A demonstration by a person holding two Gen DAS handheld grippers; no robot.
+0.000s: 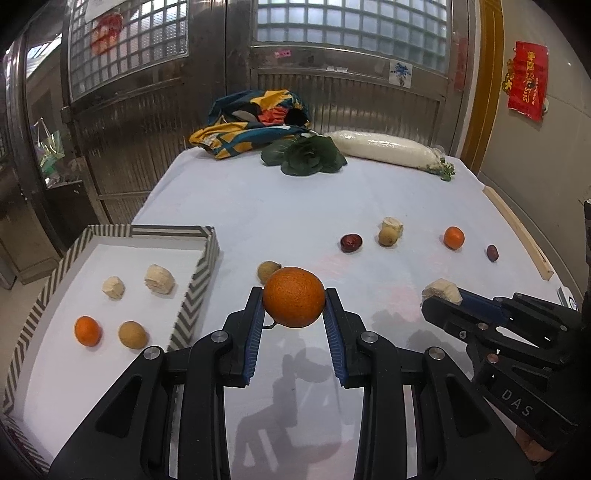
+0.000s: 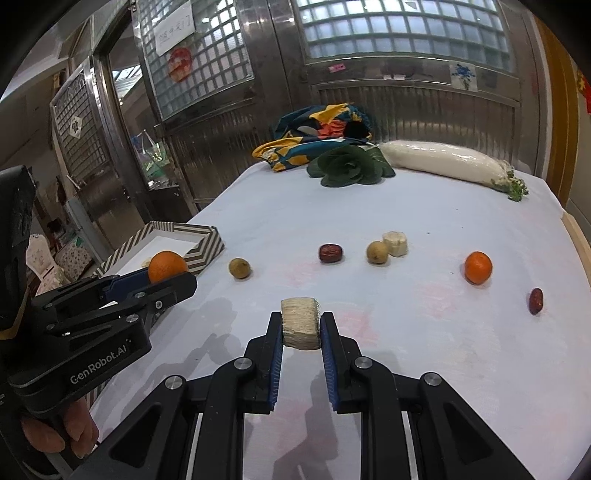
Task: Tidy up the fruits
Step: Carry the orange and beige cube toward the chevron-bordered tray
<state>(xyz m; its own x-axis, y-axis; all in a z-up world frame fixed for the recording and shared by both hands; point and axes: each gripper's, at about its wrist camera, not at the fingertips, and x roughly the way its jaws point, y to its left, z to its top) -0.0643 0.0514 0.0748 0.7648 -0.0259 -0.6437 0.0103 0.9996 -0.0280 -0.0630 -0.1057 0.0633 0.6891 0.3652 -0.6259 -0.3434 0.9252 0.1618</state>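
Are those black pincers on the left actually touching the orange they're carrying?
Touching. In the left wrist view the left gripper has both blue pads pressed against opposite sides of the orange, which hangs clear above the white tablecloth.

A matt white cloth (image 2: 406, 229) covers the table. The orange (image 1: 294, 296) at frame centre has dimpled, slightly glossy peel. Upper frame: ribbed metal doors (image 1: 351, 99), glass blocks (image 1: 351, 18).

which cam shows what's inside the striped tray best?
Left wrist: the striped tray is seen from above, with four pieces on its floor. Right wrist shows only its far corner, mostly hidden behind the left gripper.
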